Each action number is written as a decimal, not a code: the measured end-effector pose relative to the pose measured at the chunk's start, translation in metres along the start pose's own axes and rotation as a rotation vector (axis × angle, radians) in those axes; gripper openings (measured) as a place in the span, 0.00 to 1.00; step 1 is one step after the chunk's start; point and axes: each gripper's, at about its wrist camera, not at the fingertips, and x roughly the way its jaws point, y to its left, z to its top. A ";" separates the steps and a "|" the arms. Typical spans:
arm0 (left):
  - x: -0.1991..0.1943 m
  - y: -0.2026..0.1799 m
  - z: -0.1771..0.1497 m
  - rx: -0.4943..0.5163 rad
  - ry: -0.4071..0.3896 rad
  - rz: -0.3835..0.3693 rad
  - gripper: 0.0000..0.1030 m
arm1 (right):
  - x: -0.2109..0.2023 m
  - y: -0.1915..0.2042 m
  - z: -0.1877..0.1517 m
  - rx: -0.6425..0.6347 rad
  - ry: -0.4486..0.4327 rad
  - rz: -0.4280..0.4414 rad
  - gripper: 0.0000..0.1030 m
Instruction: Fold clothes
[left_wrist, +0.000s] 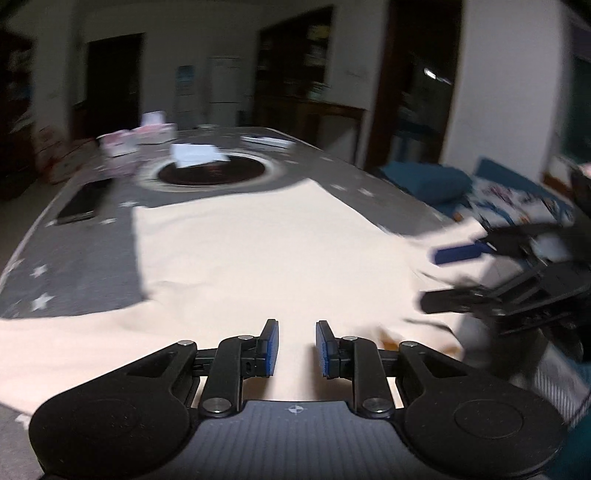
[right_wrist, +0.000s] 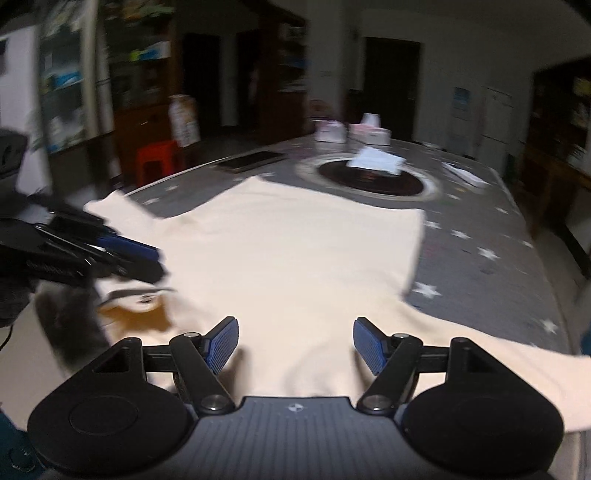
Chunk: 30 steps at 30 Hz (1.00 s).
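A cream T-shirt (left_wrist: 258, 251) lies spread flat on a grey star-patterned tablecloth (left_wrist: 74, 266); it also shows in the right wrist view (right_wrist: 295, 258). My left gripper (left_wrist: 295, 349) hovers over the shirt's near edge, jaws a little apart and empty. It also shows at the left of the right wrist view (right_wrist: 147, 262). My right gripper (right_wrist: 295, 347) is wide open over the shirt's near part, empty. It also shows blurred at the right of the left wrist view (left_wrist: 432, 280), over the shirt's right side. A brown print (right_wrist: 140, 314) shows on the shirt near the left gripper.
A dark round inset (left_wrist: 210, 171) with white paper (left_wrist: 197, 153) on it sits mid-table. A dark phone (left_wrist: 79, 206) lies at the left. Pink boxes (right_wrist: 351, 133) stand at the far end. A red stool (right_wrist: 159, 157) and a blue cushion (left_wrist: 424, 179) are beside the table.
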 end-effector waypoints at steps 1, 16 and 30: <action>0.001 -0.005 -0.003 0.025 0.010 -0.003 0.23 | 0.002 0.006 -0.001 -0.024 0.007 0.008 0.68; 0.009 -0.012 0.034 0.013 -0.050 -0.025 0.24 | -0.041 -0.043 -0.016 0.154 -0.056 -0.181 0.66; 0.078 -0.084 0.041 0.146 0.031 -0.197 0.24 | -0.042 -0.124 -0.057 0.305 0.059 -0.461 0.53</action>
